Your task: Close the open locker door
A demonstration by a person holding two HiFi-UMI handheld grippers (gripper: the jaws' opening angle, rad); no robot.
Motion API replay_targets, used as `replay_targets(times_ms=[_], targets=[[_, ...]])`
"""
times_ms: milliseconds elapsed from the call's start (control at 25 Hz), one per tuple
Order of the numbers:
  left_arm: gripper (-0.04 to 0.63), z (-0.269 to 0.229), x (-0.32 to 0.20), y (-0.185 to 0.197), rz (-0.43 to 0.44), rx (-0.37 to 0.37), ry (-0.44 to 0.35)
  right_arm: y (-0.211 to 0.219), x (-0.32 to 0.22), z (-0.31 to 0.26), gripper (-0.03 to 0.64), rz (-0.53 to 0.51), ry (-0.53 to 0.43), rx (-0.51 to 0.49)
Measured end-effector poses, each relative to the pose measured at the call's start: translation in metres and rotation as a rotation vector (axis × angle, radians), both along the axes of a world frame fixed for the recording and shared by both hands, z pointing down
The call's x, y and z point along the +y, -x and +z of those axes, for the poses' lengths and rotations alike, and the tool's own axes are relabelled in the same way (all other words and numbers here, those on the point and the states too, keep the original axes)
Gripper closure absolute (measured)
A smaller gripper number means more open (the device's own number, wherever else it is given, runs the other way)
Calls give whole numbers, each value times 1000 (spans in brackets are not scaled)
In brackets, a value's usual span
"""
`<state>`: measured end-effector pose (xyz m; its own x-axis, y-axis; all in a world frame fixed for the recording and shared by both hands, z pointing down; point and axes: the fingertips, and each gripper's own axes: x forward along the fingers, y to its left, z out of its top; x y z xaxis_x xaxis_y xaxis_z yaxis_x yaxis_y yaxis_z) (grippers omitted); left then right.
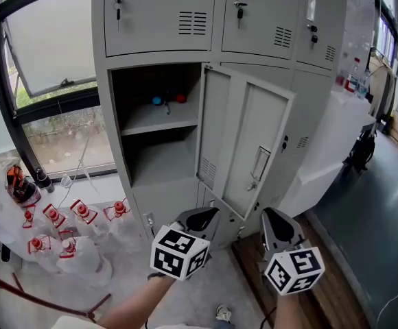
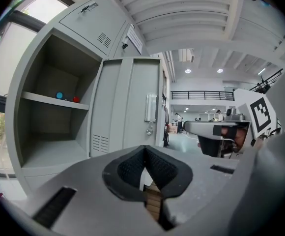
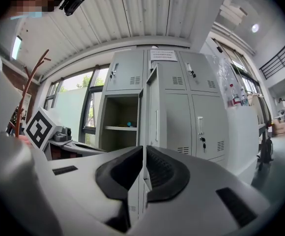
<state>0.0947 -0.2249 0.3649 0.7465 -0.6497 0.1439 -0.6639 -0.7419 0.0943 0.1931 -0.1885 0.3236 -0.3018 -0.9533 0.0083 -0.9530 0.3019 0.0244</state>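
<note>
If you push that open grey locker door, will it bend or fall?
Probably neither: the locker door looks like stiff sheet metal. It seems hinged beside the open compartment, so a push should swing it shut, likely easily.

- Setting: a large industrial-style lab or workshop hall, not a home.
- A bank of grey steel lockers (image 1: pixel 165 19) with keyed, vented doors stands beside a tall dark-framed window (image 1: pixel 55 40).
- Ribbed metal ceiling (image 2: pixel 191 18) with recessed lights (image 2: pixel 187 71); a railed mezzanine (image 2: pixel 201 95) crosses the open hall beyond.
- Smooth grey floor (image 1: pixel 384 204); a long white counter (image 1: pixel 343 115) carries bottles (image 1: pixel 353 77).
- Clear plastic jugs (image 1: pixel 82 214) with red caps are clustered on the floor under the window.
</note>
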Motion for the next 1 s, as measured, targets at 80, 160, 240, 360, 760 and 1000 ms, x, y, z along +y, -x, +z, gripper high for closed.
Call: replay_targets(times_ms=[80,160,240,360,760,1000], targets=[[589,0,-10,-6,-28,-1,1,-7,-11,-3,611,-32,-13,1],[589,-1,-18,-13,-50,-6,-2,-14,-21,-9,611,-65,-28,-1],[589,-4,-28,-17,-80,-5,-6,-20,-31,-15,611,-105,-49,-3],[589,-5,-43,-22,-131,-5,-6,-27,-46,-17,611,-167,-60,1],[589,-1,-71,-34,-263,-19,7,-32,-69,-23,531,-418,-79,-19],[589,1,-80,-28,-339,-36,8,-33,-78,-30,529,-541,-105,-77]])
